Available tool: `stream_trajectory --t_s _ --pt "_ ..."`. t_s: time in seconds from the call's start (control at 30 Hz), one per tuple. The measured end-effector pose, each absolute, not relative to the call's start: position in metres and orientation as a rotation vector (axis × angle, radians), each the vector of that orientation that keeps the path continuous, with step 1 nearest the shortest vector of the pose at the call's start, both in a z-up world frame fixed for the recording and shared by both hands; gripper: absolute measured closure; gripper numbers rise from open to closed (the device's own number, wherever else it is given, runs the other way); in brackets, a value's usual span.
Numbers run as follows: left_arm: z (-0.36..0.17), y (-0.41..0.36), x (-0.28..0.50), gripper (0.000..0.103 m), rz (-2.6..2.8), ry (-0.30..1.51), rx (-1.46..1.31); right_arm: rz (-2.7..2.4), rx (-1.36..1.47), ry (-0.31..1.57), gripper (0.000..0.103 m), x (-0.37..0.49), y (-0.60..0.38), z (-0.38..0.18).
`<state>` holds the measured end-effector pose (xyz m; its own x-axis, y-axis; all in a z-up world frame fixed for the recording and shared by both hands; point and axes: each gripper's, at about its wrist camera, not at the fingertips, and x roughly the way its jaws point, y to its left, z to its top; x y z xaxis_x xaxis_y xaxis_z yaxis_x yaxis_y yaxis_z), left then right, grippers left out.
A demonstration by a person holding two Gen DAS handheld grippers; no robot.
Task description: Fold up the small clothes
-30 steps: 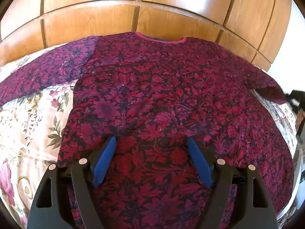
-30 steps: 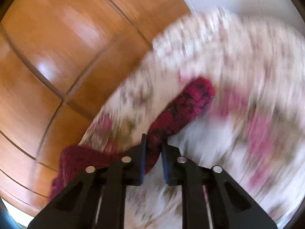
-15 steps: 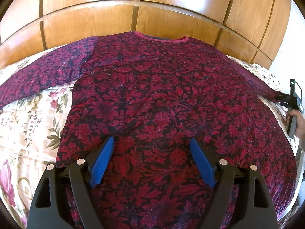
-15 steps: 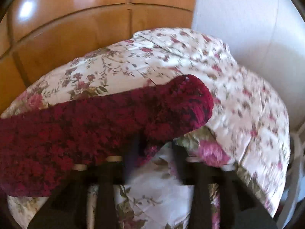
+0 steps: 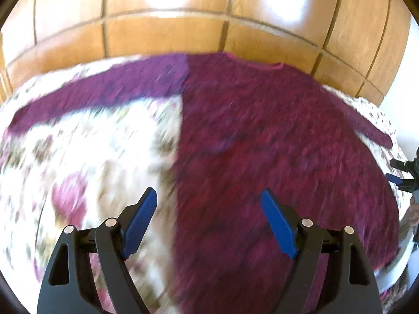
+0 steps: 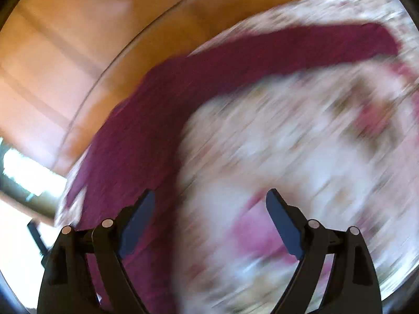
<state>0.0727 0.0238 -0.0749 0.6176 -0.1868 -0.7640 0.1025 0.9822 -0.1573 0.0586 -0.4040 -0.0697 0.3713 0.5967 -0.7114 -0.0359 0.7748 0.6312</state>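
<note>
Left wrist view blurred: left gripper (image 5: 209,219) spread wide, gripping nothing, above left side seam of dark red top (image 5: 275,136). Top lay flat on floral bedspread (image 5: 86,157) ahead, sleeves stretched out both ways, wooden headboard (image 5: 167,34) beyond. Right gripper (image 6: 210,222) likewise wide apart and empty, right sleeve (image 6: 288,49) ahead of fingers, bedspread underneath.
</note>
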Motion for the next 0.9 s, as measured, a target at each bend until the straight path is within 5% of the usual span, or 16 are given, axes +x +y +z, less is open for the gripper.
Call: stream_trajectory --t_s 0.1,0.17,0.23,0.27,0.4,0.6,0.7,0.77,0.9 --pt "-0.086 0.038 0.054 0.024 -0.225 0.962 -0.164 0.474 0.483 1.173 0.054 0.034 -0.372 -0.071" --pt "-0.093 0.041 0.043 0.038 -0.269 0.984 -0.196 0.494 0.473 1.183 0.072 0.022 -0.361 -0.071" --pt "-0.095 0.038 0.036 0.060 -0.298 0.966 -0.178 0.494 0.470 1.187 0.079 0.015 -0.354 -0.070" --pt "-0.095 0.037 0.036 0.080 -0.323 0.974 -0.187 0.492 0.462 1.187 0.084 0.015 -0.352 -0.068" --pt "-0.081 0.041 0.033 0.089 -0.349 0.939 -0.162 0.512 0.417 1.133 0.088 0.010 -0.345 -0.039" --pt "-0.092 0.057 0.018 0.090 -0.324 0.973 -0.149 0.510 0.337 1.186 0.088 -0.004 -0.341 -0.052" --pt "-0.086 0.059 0.021 0.081 -0.305 0.974 -0.167 0.500 0.389 1.196 0.087 -0.004 -0.344 -0.062" --pt "-0.073 0.061 0.024 0.073 -0.282 0.947 -0.163 0.505 0.428 1.194 0.076 0.000 -0.355 -0.063" --pt "-0.034 0.060 0.040 0.038 -0.248 0.770 -0.230 0.408 0.514 1.132 0.043 0.014 -0.390 -0.058"
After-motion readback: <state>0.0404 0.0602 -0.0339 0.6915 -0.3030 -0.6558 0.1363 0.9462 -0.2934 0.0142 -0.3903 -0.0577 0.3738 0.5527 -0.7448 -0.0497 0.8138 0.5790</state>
